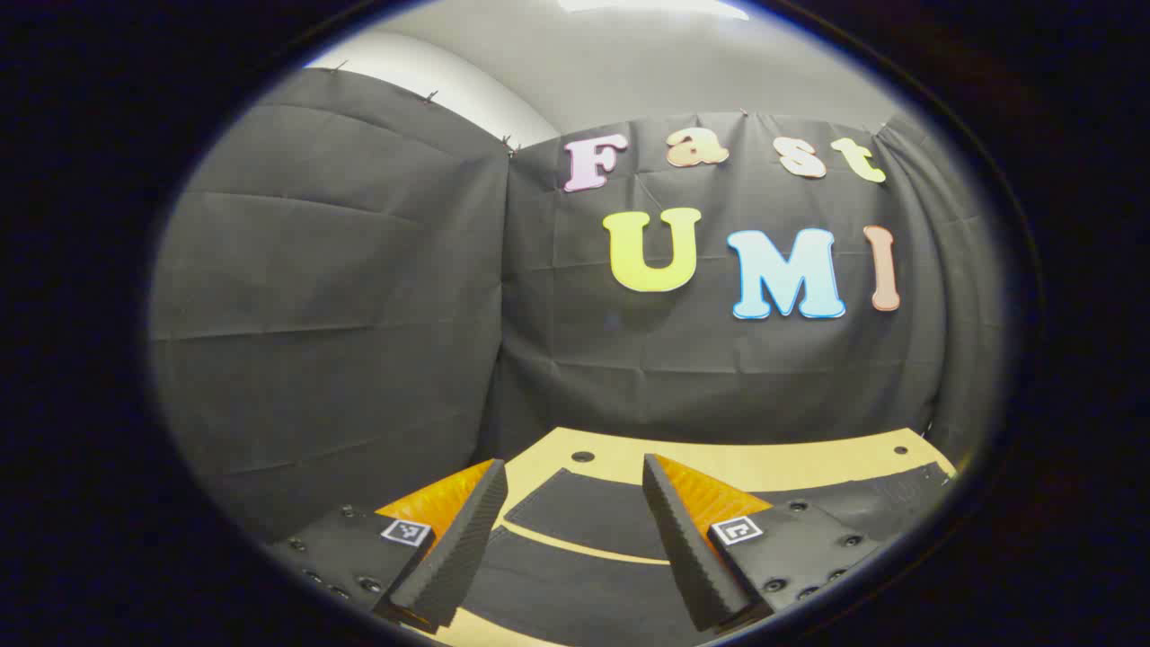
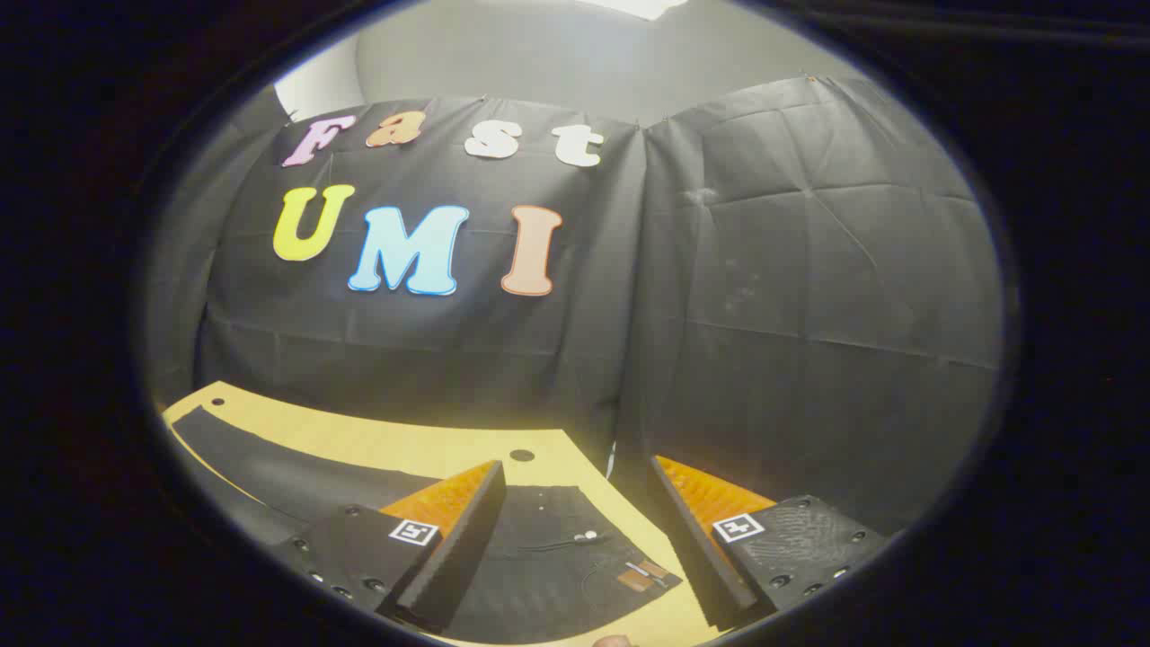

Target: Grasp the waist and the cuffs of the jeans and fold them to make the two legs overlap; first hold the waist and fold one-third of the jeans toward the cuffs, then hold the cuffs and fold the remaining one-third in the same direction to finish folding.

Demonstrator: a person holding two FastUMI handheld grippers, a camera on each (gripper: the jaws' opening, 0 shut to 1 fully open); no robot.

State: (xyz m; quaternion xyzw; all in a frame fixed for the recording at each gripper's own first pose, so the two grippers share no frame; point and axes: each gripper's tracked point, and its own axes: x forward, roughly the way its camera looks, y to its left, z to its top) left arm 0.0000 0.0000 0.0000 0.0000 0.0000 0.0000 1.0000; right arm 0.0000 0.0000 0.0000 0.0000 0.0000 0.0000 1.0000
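1. Left gripper view: the tabletop (image 1: 791, 463) is the biggest thing I work over, pale wood running back to the booth's wall. My judgement is that the main risk lies here: if I drag the cloth instead of lifting it, the whole garment slides across the tabletop and the legs end up skewed.

2. The jeans (image 1: 584, 517) lie flat and dark on the tabletop, the two cuffs side by side with a strip of wood between them. In the right gripper view the waist (image 2: 548, 548) lies near the tabletop's right edge, button and leather patch showing. Pinching one layer only would let the underside stay behind.

3. The left claw (image 1: 566, 530) hangs above the cuffs with its fingers spread wide, holding nothing. Coming down between the legs, it could close on bare wood.

4. The right claw (image 2: 575, 539) hovers over the waist, likewise spread and empty. Being close to the tabletop's edge, a low approach might nudge the waistband off it.
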